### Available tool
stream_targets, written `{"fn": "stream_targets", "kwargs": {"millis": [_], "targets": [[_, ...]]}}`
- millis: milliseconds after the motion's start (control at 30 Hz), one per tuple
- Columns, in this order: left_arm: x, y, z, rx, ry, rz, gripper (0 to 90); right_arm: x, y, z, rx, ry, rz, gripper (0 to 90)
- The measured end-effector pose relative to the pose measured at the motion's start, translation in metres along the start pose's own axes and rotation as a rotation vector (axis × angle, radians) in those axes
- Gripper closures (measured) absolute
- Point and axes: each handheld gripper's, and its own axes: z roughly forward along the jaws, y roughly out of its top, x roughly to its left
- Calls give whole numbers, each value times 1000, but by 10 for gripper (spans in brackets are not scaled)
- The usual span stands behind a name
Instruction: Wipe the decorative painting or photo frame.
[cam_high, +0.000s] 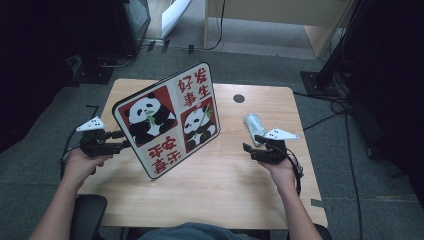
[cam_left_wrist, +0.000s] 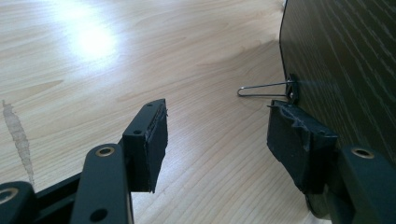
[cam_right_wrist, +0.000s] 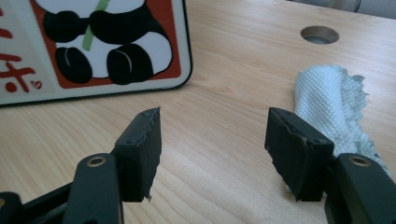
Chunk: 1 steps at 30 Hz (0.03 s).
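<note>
Standing the panda board (cam_high: 167, 120) steady on the desk (cam_high: 235, 190) looks like the job in hand, and to my eye it is nearly there. The board rests tilted on one lower corner and edge near the middle-left of the desk, leaning back. The left tool (cam_high: 120, 141) sits just beside the board's left edge, jaws apart with bare desk between them; in the left gripper view one pad (cam_left_wrist: 299, 140) lies close against the dark back panel (cam_left_wrist: 345, 60), though I cannot tell if it touches. A thin wire stand (cam_left_wrist: 264, 89) juts from that back toward the desk.

To finish well, I would judge the left tool should draw away slowly and sideways, clear of the wire, so the lean is not disturbed; if the wire is not bearing on the desk, the board could tip.

The right tool (cam_high: 252, 142) hovers near the desk's right side, jaws apart and holding nothing, with a crumpled cloth (cam_high: 254, 124) just beyond it.

The board is flat, rigid and square with rounded corners, glossy white on the front with red panels, black-and-white pandas and red characters; its back is dark with a woodgrain pattern. The desk is pale laminate with a fine grain and a round cable hole (cam_high: 239, 98). The cloth is soft, white and waffle-textured.
</note>
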Motion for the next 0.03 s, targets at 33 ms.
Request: {"fn": "stream_targets", "kwargs": {"millis": [33], "targets": [[0,0,0,0,0,0,380,0,0,0,3,-13,2,365]]}}
